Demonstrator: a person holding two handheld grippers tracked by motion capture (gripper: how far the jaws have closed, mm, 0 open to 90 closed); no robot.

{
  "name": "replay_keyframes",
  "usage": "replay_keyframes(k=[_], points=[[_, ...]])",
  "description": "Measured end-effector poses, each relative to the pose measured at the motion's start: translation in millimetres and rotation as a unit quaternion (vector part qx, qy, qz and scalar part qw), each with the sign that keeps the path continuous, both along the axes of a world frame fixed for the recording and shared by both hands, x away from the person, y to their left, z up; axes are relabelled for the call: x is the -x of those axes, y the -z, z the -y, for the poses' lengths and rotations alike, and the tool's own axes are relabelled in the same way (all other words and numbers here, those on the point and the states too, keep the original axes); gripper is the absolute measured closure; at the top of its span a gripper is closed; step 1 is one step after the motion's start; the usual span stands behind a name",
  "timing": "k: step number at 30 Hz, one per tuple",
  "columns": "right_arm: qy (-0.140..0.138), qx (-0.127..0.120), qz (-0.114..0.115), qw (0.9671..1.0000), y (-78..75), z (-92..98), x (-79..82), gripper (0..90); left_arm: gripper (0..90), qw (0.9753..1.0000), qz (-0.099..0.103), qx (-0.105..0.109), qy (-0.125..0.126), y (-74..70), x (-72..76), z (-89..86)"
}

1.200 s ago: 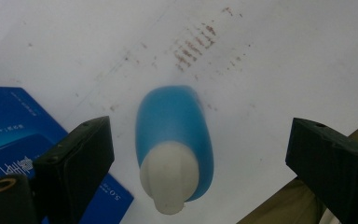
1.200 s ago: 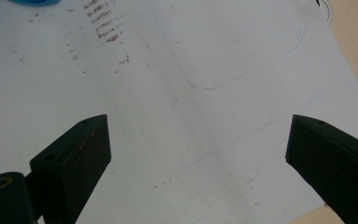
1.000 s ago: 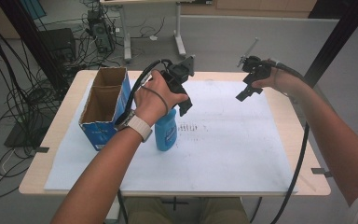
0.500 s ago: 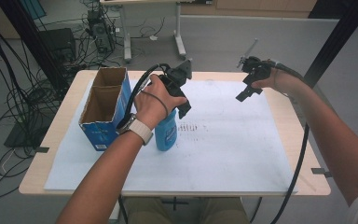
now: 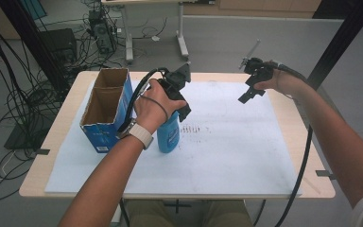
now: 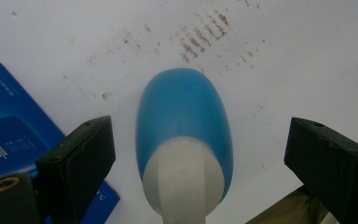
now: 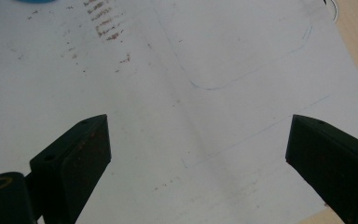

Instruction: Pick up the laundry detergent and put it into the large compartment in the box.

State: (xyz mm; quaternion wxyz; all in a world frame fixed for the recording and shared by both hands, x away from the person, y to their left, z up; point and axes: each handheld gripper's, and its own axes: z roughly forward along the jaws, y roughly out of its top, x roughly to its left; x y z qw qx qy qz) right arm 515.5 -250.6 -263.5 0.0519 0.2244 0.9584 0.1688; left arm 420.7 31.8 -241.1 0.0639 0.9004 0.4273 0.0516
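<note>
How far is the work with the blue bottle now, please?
Done: the left gripper hangs above the blue bottle, jaws wide open on either side of its white cap. In hand: closing in on the bottle, which stands on the white mat beside the open cardboard box. Left: gripping and moving it. The right gripper waits open above the mat.

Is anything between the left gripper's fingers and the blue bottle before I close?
Nothing visible. The left gripper is open above the blue bottle, with its white cap between the fingers and bare gaps either side. The blue box stands beside the bottle, outside the fingers.
</note>
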Motion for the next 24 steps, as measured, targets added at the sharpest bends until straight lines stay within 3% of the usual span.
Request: replay_keyframes(k=[24], points=[[0.0,0.003,-0.001,1.0,1.5,-1.0,0.0,6.5,9.3,0.9997,-0.018,0.004,-0.014,18.7,-3.5,-5.2]])
